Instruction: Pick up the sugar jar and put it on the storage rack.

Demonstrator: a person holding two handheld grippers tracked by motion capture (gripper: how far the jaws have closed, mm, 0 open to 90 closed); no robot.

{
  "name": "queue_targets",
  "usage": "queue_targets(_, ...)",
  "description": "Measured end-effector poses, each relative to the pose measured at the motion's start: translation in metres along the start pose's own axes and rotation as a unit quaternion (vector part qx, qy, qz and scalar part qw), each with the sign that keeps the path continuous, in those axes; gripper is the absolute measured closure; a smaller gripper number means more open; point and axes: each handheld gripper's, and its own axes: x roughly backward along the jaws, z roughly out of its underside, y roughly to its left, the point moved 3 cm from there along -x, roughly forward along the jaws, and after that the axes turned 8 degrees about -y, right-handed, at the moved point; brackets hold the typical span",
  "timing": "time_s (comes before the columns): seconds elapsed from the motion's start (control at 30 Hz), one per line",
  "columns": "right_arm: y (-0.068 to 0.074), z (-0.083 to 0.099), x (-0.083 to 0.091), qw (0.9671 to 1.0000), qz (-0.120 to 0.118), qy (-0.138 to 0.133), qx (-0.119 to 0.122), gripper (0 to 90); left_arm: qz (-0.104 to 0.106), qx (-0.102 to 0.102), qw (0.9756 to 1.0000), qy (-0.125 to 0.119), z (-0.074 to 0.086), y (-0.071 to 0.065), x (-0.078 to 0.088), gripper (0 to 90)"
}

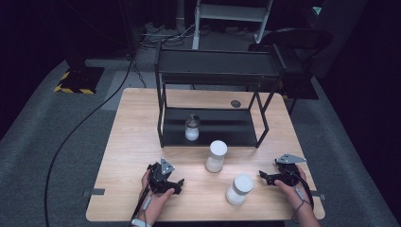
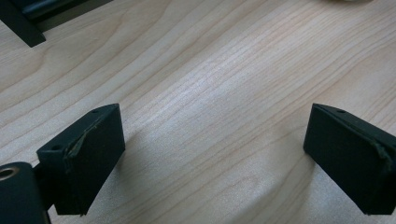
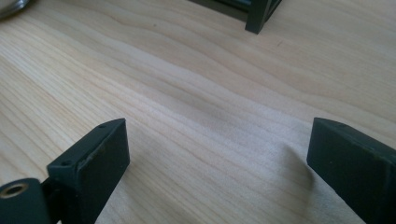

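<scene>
Two jars [image 1: 216,156] [image 1: 239,189] between both jaws.

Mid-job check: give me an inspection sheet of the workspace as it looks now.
Surface: wooden table, bare grain between the jars.
Job's things: two white-lidded jars, one mid-table, one nearer the front; a third jar on the black rack's lower shelf.
Clutter: a small dark disc behind the rack.
Grippers: left gripper open, right gripper open; nothing between the fingers.
Cables: black cable across the carpet.
Surroundings: grey carpet, dark room.
</scene>
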Motion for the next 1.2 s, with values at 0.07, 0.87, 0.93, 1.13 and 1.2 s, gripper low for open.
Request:
queue_targets(0.07, 0.001, -0.001, 0.003, 1.0000, 0.000, -0.007, 0.000, 5.4, 0.000, 0.000, 1.0000, 0.000, 0.000, 0.000, 0.000, 5.1)
queue_targets(0.87, 0.008, -0.018, 0.027, 0.9984, -0.008, -0.055, 0.002, 5.4, -0.002, 0.002, 1.0000, 0.001, 0.000, -0.001, -0.001, 3.9)
queue_targets(0.93, 0.009, -0.021, 0.028, 0.9982, -0.010, -0.059, 0.002, 5.4, -0.002, 0.002, 1.0000, 0.001, -0.001, -0.001, -0.001, 3.9)
queue_targets(1.13, 0.012, -0.028, 0.031, 0.9973, -0.017, -0.071, 0.004, 5.4, -0.002, 0.002, 1.0000, 0.001, -0.001, -0.001, -0.001, 3.8)
queue_targets(1.2, 0.014, -0.031, 0.031, 0.9969, -0.020, -0.076, 0.004, 5.4, -0.002, 0.003, 1.0000, 0.001, -0.001, -0.001, -0.001, 3.8)
